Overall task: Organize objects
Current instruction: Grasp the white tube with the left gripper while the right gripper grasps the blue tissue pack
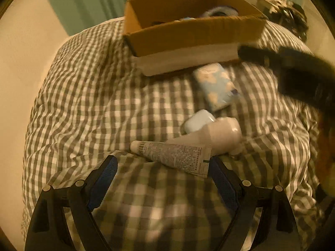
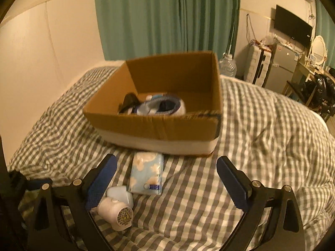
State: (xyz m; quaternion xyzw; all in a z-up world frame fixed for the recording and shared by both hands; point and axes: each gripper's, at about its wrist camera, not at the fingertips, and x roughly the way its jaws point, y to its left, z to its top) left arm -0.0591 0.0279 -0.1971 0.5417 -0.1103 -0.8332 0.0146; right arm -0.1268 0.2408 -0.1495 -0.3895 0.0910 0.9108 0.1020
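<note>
A cardboard box (image 1: 194, 33) stands on the checked bedcover and shows in the right wrist view too (image 2: 159, 125), with a shoe-like item (image 2: 161, 105) and dark things inside. In front of it lie a blue cloud-print tissue pack (image 1: 217, 85) (image 2: 147, 172), a small white case (image 1: 197, 121) (image 2: 118, 192), a white bottle (image 1: 219, 136) (image 2: 116, 212) and a printed tube (image 1: 173, 154). My left gripper (image 1: 162, 173) is open just before the tube. My right gripper (image 2: 166, 177) is open above the tissue pack; it appears dark at the right of the left wrist view (image 1: 297, 73).
The checked bedcover (image 2: 261, 146) covers the bed. A cream wall (image 2: 41, 62) runs along the left, a green curtain (image 2: 167, 16) behind. At the far right stand a water jug (image 2: 228, 64), a small fridge (image 2: 280, 69), a wall screen (image 2: 293, 25) and a cluttered desk (image 2: 316, 71).
</note>
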